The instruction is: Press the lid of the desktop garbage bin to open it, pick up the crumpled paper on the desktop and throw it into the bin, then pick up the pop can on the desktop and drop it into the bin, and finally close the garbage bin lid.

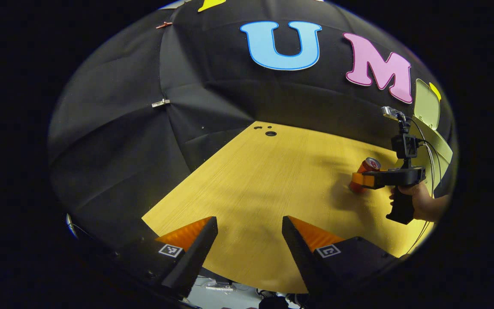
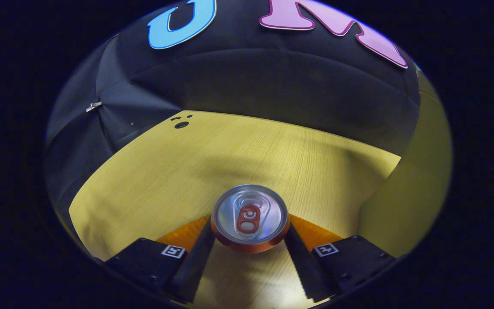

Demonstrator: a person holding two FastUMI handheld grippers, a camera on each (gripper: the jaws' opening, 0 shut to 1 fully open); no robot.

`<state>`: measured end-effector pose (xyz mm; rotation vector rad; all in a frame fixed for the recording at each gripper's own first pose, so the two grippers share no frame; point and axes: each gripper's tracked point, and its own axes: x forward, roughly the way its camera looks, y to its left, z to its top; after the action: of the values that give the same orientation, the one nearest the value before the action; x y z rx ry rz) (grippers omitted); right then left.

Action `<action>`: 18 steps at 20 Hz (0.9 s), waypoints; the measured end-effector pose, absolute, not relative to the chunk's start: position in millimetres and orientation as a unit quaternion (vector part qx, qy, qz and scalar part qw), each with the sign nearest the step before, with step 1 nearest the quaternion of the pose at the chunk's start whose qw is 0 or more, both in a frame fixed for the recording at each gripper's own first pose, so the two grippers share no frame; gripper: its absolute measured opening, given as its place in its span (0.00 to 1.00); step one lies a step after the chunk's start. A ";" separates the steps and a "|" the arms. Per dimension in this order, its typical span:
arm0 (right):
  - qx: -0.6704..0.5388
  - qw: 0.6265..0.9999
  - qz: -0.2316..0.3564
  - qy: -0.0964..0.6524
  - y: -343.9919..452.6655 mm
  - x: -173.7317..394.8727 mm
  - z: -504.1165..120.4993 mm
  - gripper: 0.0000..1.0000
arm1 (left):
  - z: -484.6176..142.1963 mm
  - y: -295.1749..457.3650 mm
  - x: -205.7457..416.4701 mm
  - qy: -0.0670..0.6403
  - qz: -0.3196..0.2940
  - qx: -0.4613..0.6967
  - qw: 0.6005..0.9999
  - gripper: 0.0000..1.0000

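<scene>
A: Where was the can?

B: In the right gripper view the can (image 2: 250, 218) sat between the two fingers of the right claw (image 2: 250, 240), its silver top with the pull tab facing the camera. Both fingers pressed against its sides, so the claw was clenched on it. The left gripper view showed the same can (image 1: 363, 172) at the right side of the table (image 1: 264, 180), tilted, with the right claw (image 1: 360, 179) around it and a hand (image 1: 418, 198) on the grip.

A: Was the can touching the table?

B: I could not tell; its base was blurred.

A: And the bin?

B: The pale green bin (image 1: 438, 150) stood at the far right, just beyond the right claw, with its lid (image 1: 427, 105) raised. In the right gripper view its wall (image 2: 418, 184) rose close on the right.

A: The left claw?

B: The left claw (image 1: 249, 240) was released, fingers spread wide above the near edge of the table, well apart from the can.
</scene>
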<state>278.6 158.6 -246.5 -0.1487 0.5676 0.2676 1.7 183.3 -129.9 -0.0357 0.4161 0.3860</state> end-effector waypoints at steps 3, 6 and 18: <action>-0.075 0.947 0.136 0.281 160.1 275.4 -243.3 0.83 | -130.3 182.0 1.0 0.204 0.190 -0.022 0.960 0.97; -0.083 0.947 0.148 0.272 161.7 269.0 -229.7 0.83 | -124.7 177.8 0.7 0.194 0.182 -0.012 0.964 0.97; -0.123 0.956 0.206 0.166 174.7 217.8 -81.4 0.83 | -112.0 145.4 4.8 0.152 0.123 -0.003 0.981 0.97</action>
<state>217.8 174.7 -81.4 -0.2495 0.3376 0.4178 4.8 145.4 -112.0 -0.0051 0.3056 0.2473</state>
